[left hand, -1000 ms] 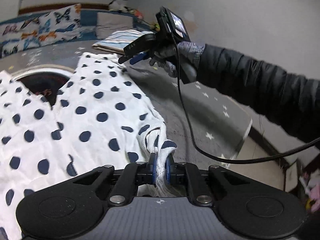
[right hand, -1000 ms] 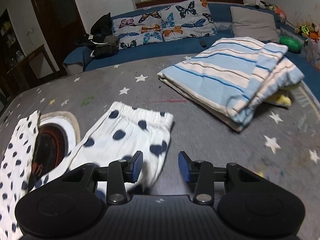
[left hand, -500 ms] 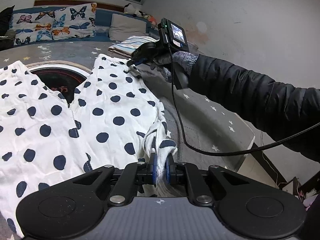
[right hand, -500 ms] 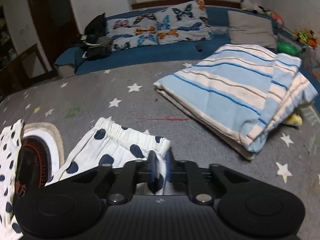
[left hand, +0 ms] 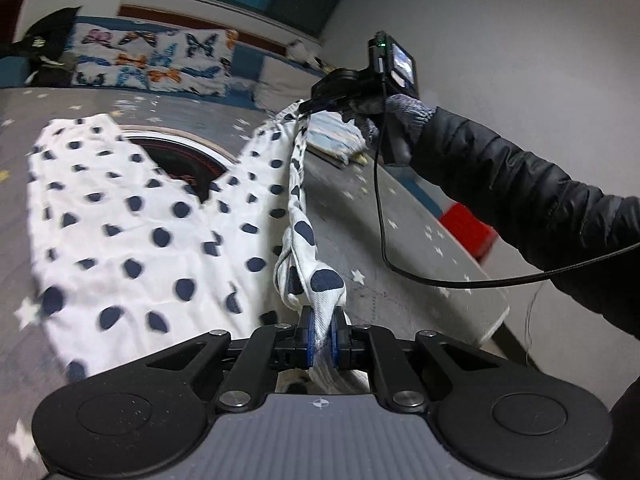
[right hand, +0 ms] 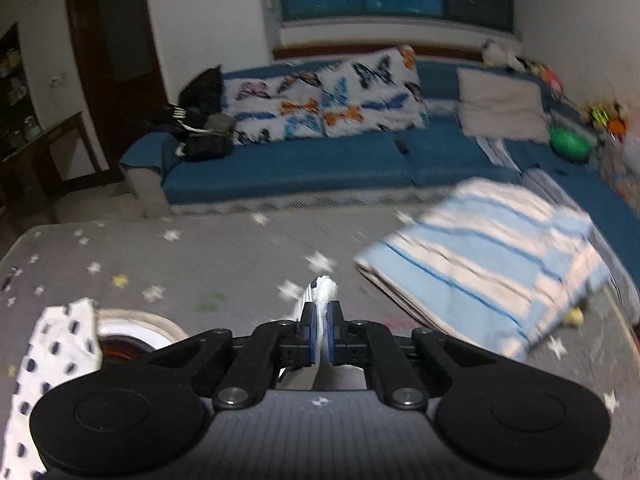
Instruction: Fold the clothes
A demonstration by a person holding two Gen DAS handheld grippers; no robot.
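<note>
White trousers with dark blue dots [left hand: 132,216] lie spread on a grey star-print cover [left hand: 404,216]. My left gripper [left hand: 320,338] is shut on the near corner of one leg's edge. At the far end of that same edge, the right gripper [left hand: 316,105] is held by a gloved hand and pinches the cuff, so the edge hangs taut and lifted between the two. In the right wrist view, my right gripper [right hand: 320,334] is shut on a white bunch of cloth [right hand: 322,292]; the other trouser leg [right hand: 52,356] lies at lower left.
A folded blue-and-white striped blanket [right hand: 492,264] lies on the cover to the right. A blue sofa [right hand: 304,164] with butterfly cushions [right hand: 332,96] stands behind. A round red-and-white patch [left hand: 176,152] shows between the trouser legs. A black cable [left hand: 440,280] hangs from the right gripper.
The right gripper closed on the far cuff and rose off the cover. Both grippers have lifted, pulling the leg's edge up into a taut line.
</note>
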